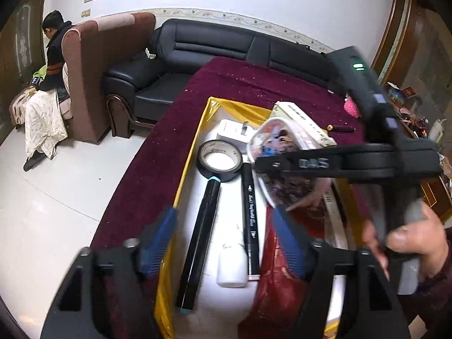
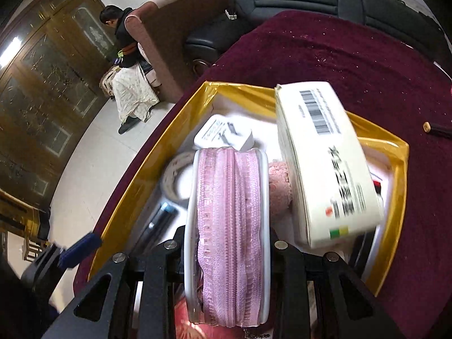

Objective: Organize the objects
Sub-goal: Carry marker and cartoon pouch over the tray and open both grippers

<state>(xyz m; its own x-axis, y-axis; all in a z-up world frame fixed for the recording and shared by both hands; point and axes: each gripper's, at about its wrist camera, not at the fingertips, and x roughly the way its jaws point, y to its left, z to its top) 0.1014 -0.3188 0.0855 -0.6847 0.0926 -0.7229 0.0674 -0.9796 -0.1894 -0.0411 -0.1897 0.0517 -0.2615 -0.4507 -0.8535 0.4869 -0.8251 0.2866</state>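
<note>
- The round table (image 1: 158,152), draped in a maroon cloth, stood in front of a black leather sofa (image 1: 197,56).
- A gold-walled box (image 2: 147,175) with a white floor sat on that cloth and held nearly everything.
- A cream carton (image 2: 325,166) with a barcode lay tilted in the box's right half, its long axis running from the far wall toward the near rim.
- The right gripper (image 2: 226,254) was clamped on a clear pouch (image 2: 228,226) with a pink zipper, held on edge above the box, zipper running straight away from the camera.
- The left gripper (image 1: 223,243) hung wide open over the near end of the box, with nothing between its blue pads (image 1: 158,243).
- Two black markers (image 1: 202,243) lay nearly parallel on the white floor, pointing toward the far wall.
- A roll of black tape (image 1: 220,161) lay flat, touching the left marker's far tip.
- A white charger plug (image 1: 234,134) sat just beyond the tape.
- A small white bottle (image 1: 231,265) lay between the markers.
</note>
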